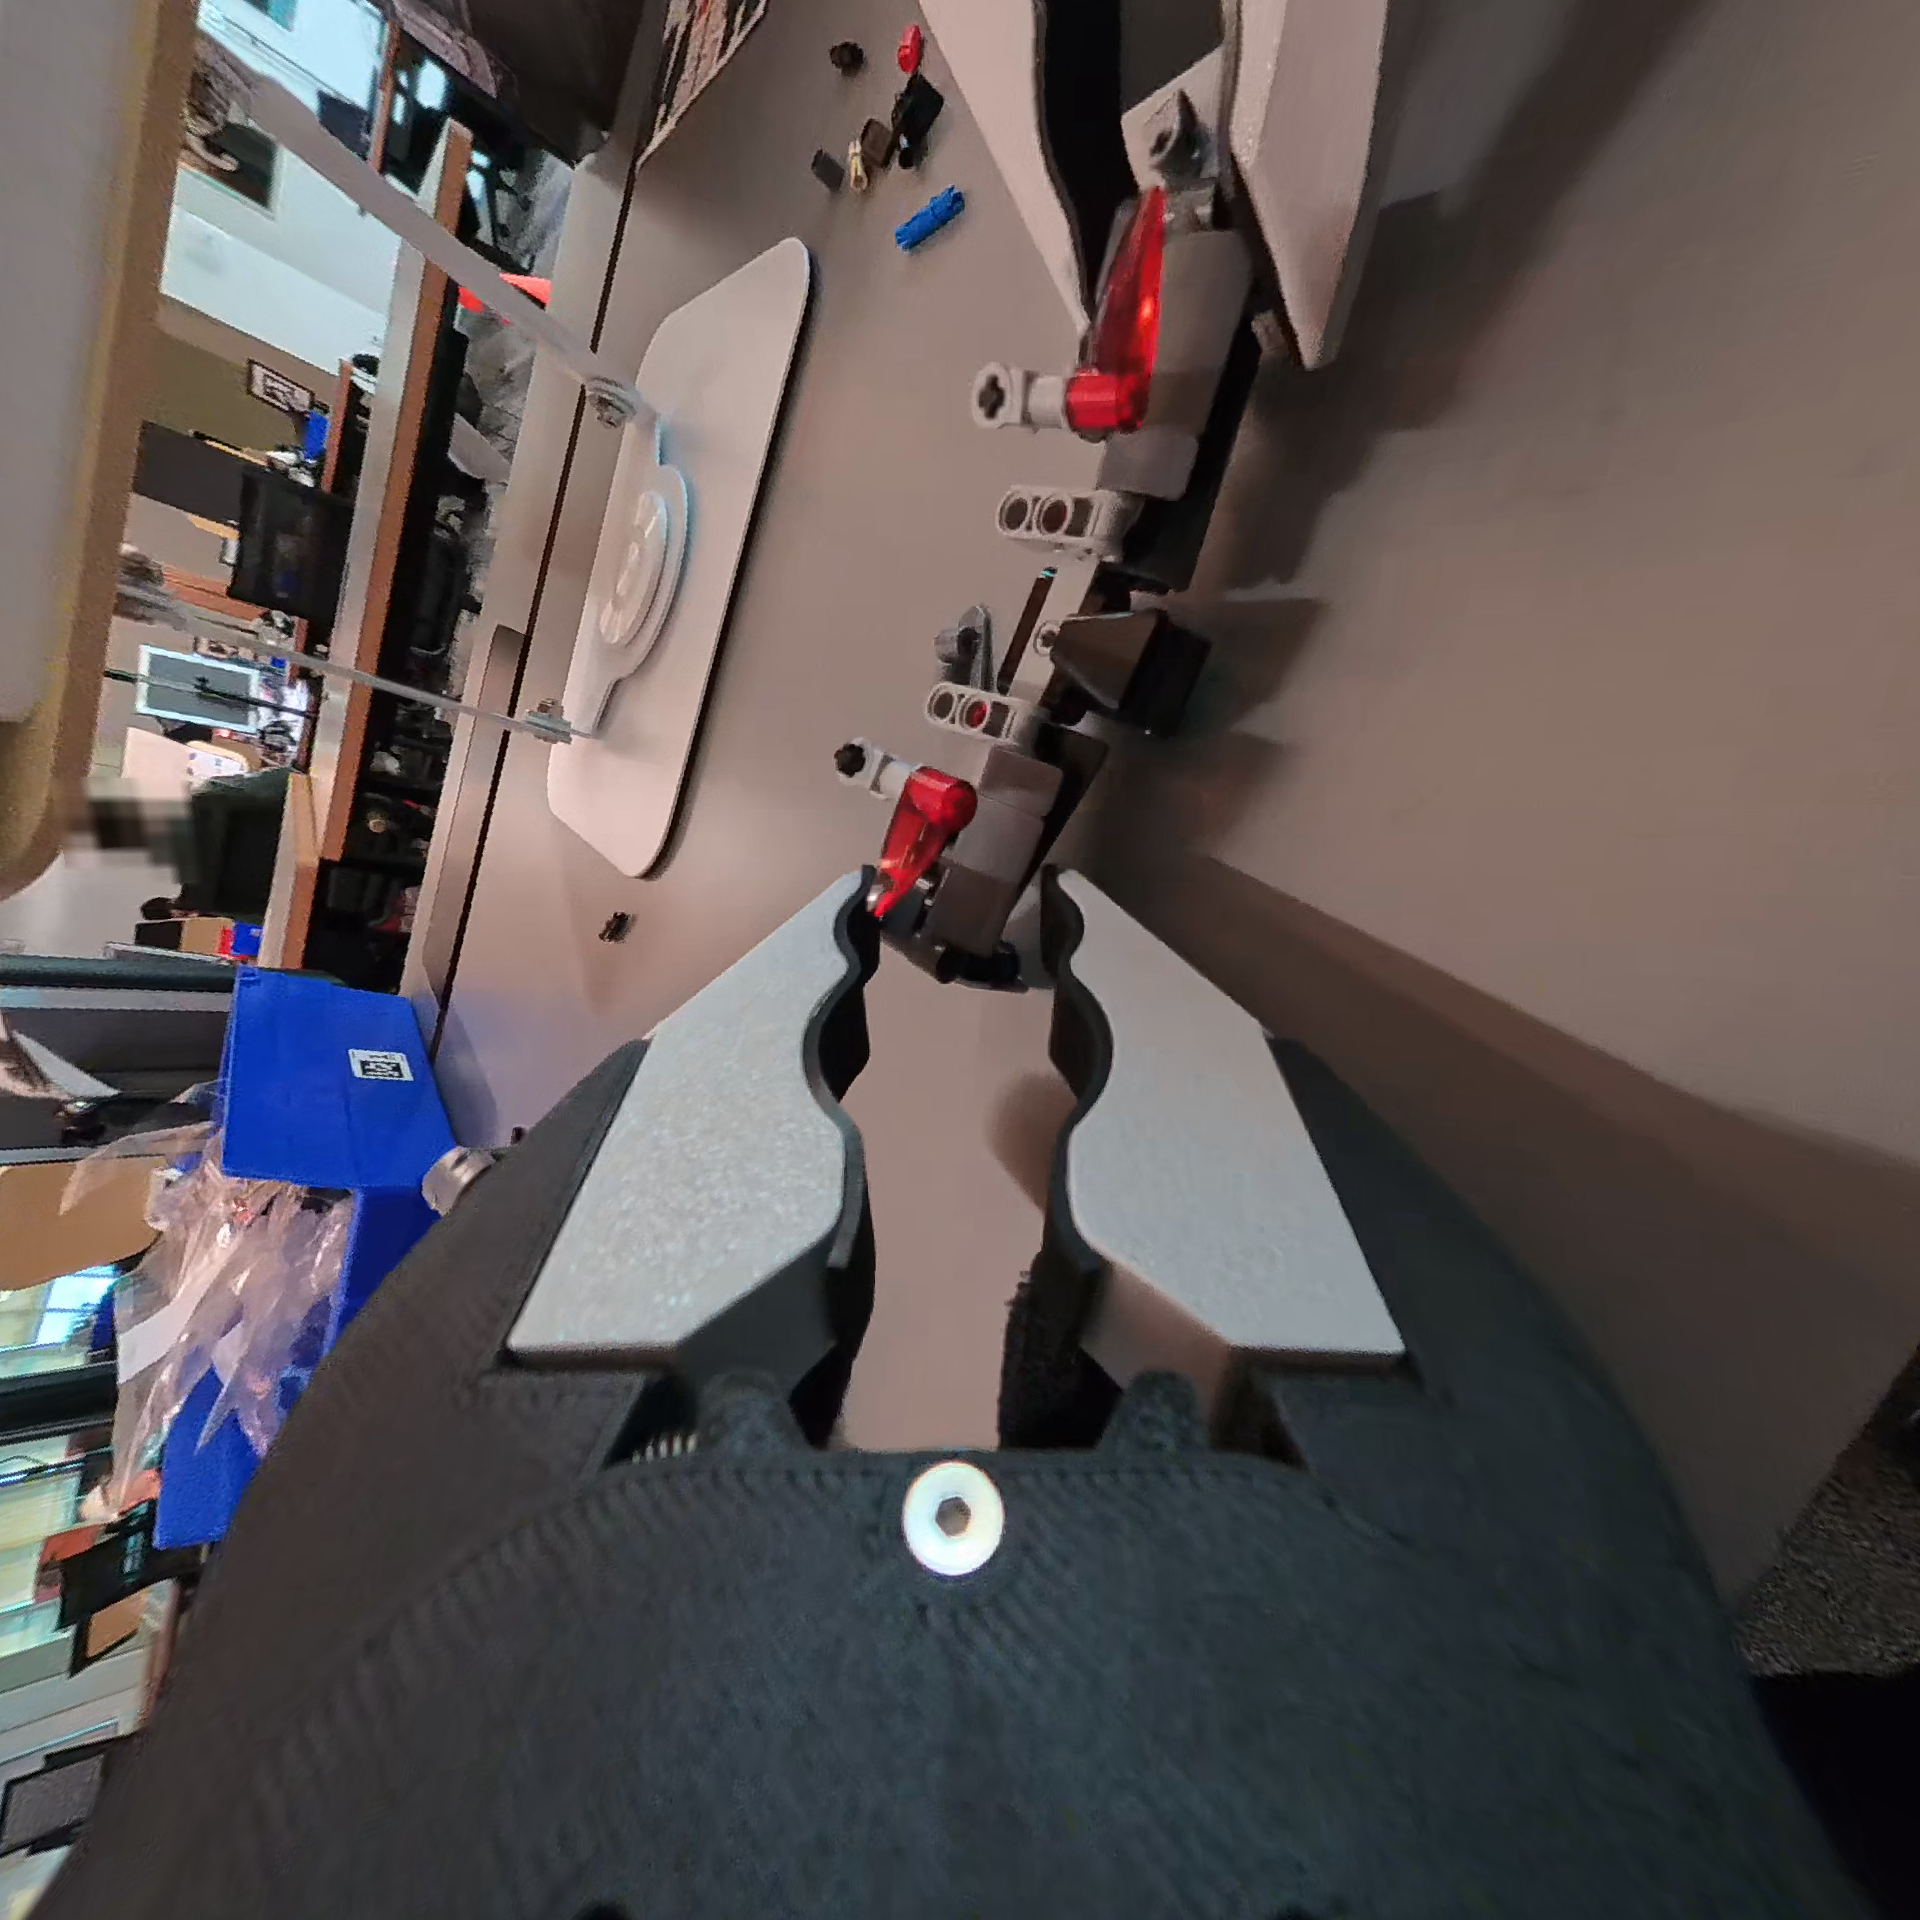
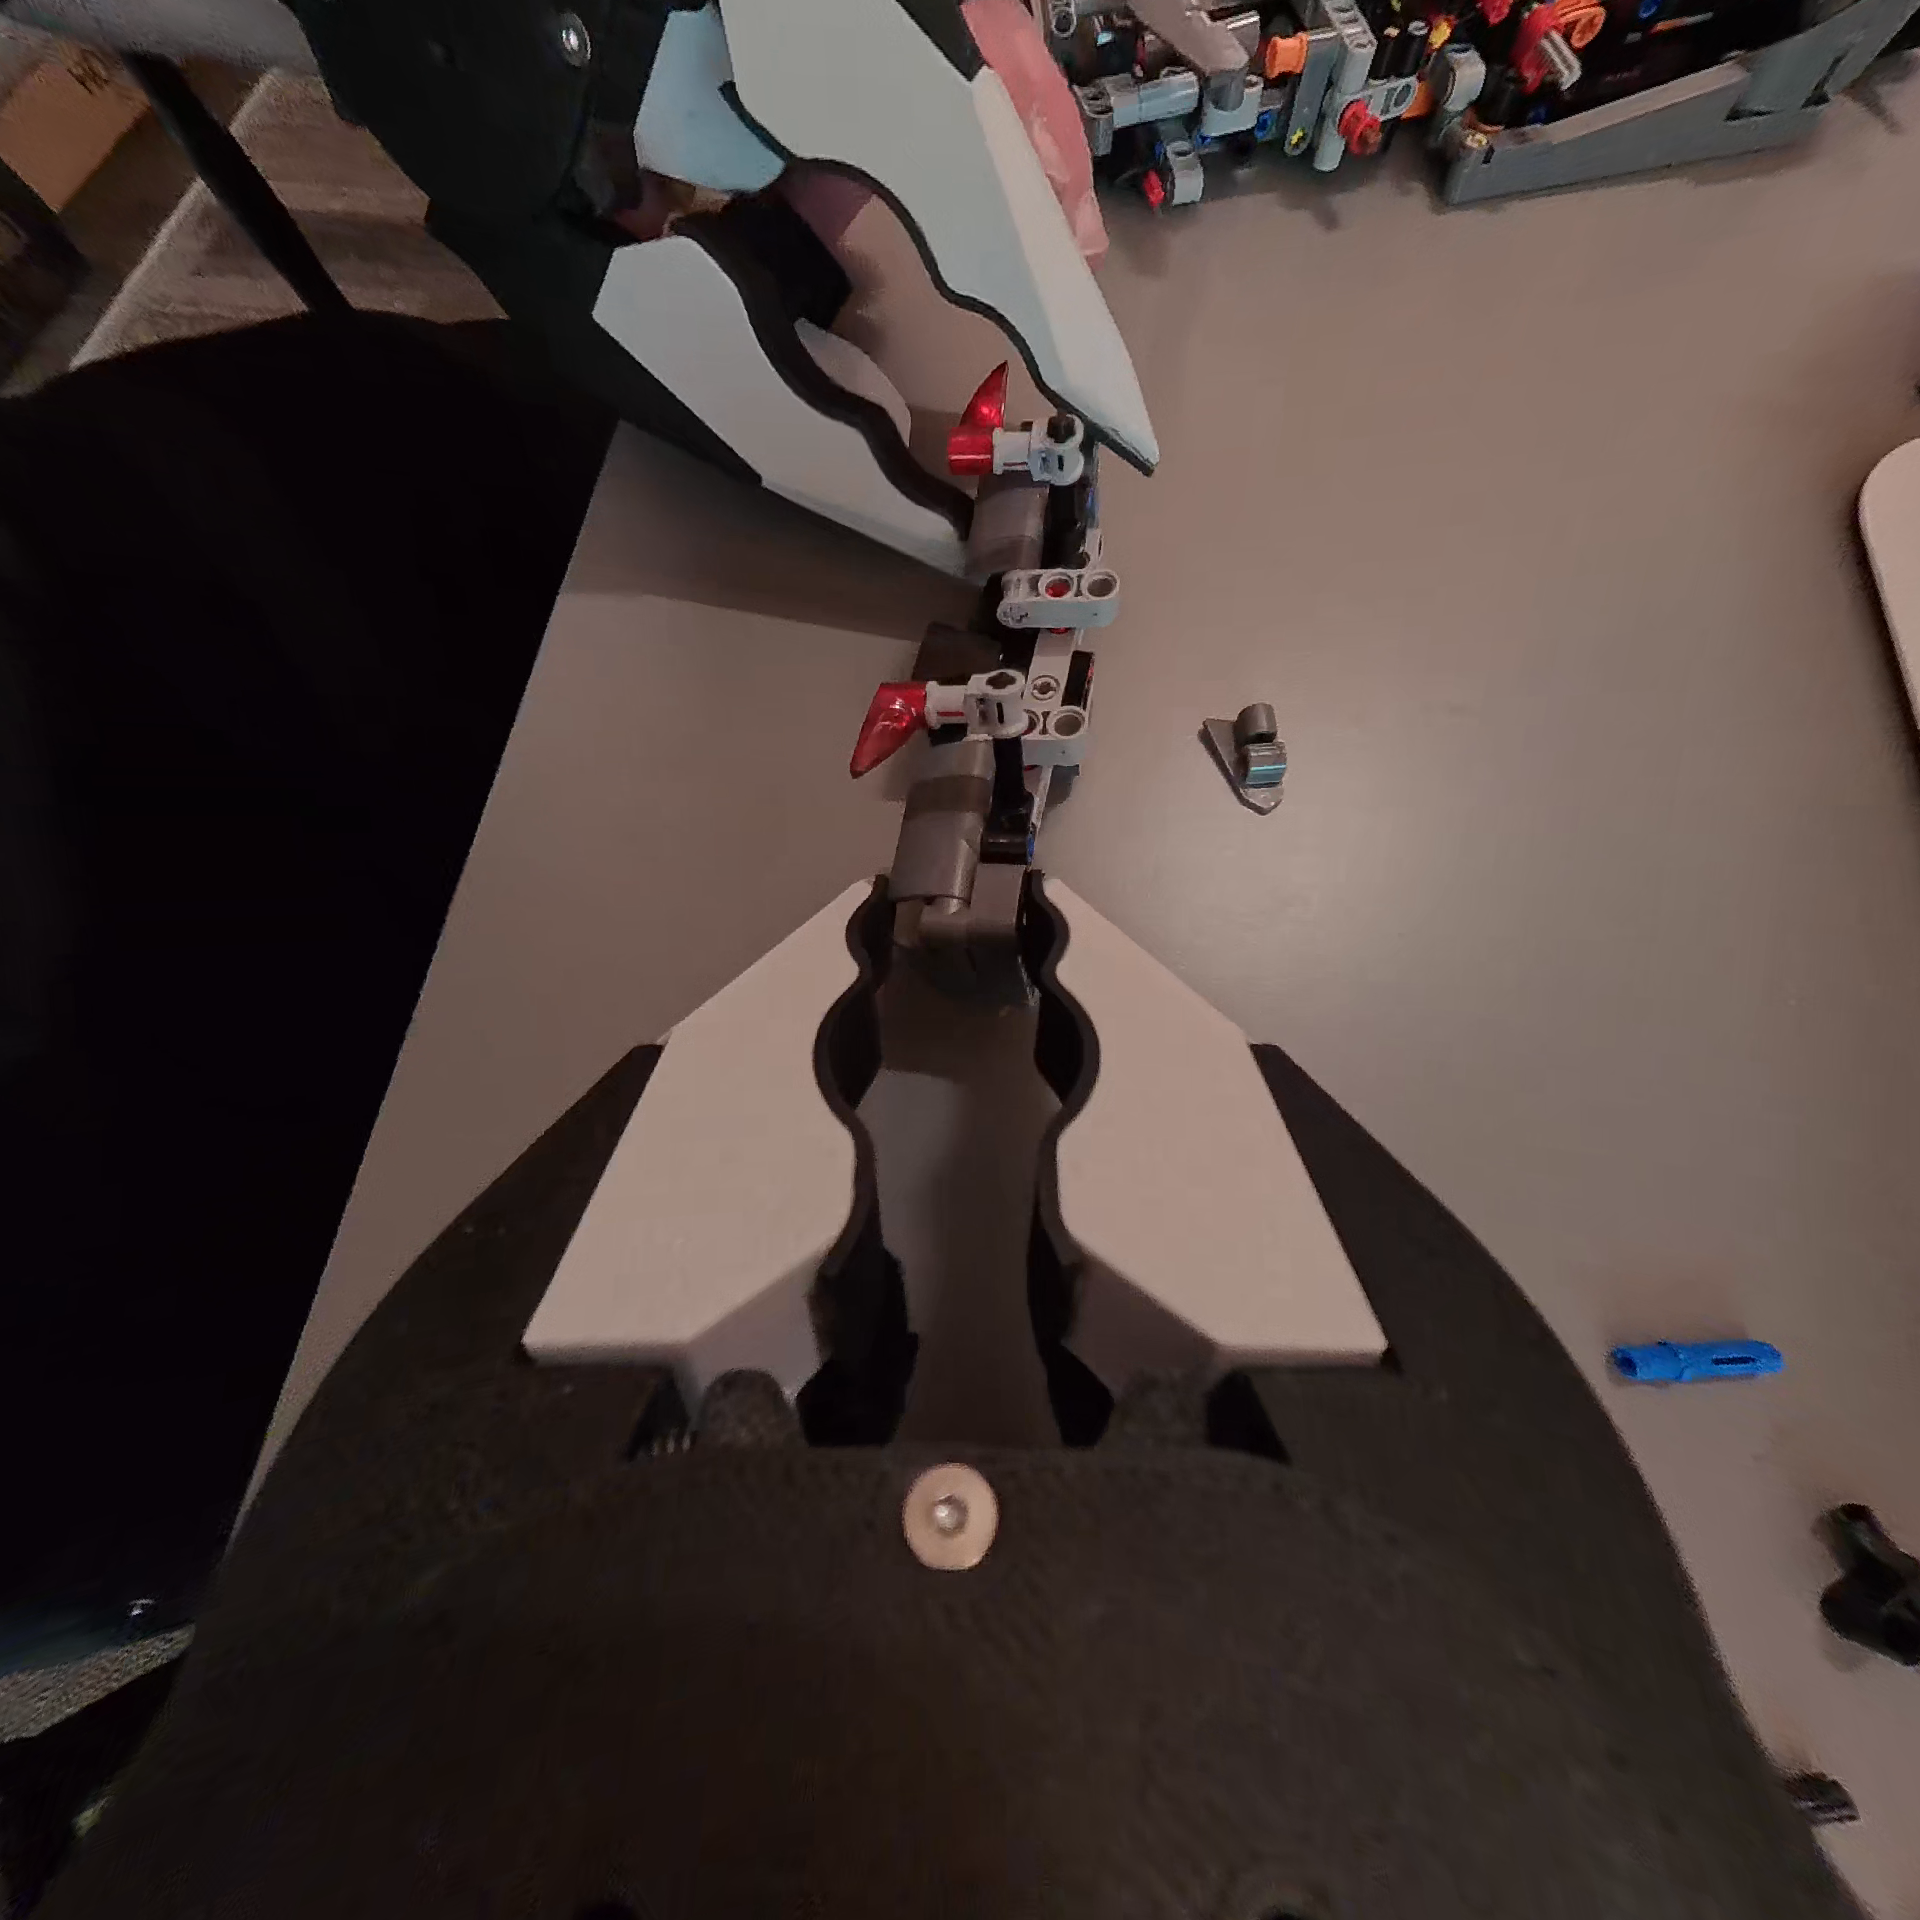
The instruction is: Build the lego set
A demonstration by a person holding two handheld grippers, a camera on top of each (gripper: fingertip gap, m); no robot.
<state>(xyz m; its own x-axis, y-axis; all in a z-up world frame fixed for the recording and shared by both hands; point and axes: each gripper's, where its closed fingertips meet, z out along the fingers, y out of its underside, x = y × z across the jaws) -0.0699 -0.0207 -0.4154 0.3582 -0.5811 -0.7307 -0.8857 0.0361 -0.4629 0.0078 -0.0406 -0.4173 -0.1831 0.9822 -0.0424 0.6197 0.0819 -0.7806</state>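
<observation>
A long grey and black lego assembly [image 1: 1143, 468] with two clear red pointed pieces [image 1: 1127, 281] and light grey connectors is held just over the table edge. My left gripper [image 1: 956, 894] is shut on its near end, by the second red piece [image 1: 914, 831]. My right gripper [image 1: 1195, 312] grips the far end in this view. In the right wrist view my right gripper [image 2: 956, 899] is shut on the dark grey end of the assembly [image 2: 940, 831], and the left gripper [image 2: 1049, 499] clamps the far end.
A blue pin [image 2: 1696, 1361], a small grey piece [image 2: 1252, 764] and black pieces [image 2: 1870, 1590] lie loose on the table. A large lego build [image 2: 1455, 94] stands at the back. A white pad [image 1: 686, 551] and a blue bin [image 1: 322, 1091] are to the left. The left gripper's tips are roughly 9 cm from the right gripper's. About 12 cm separates my right fingertips from the blue pin [image 2: 1696, 1361]. Look for it in the left wrist view [image 1: 928, 211] too.
</observation>
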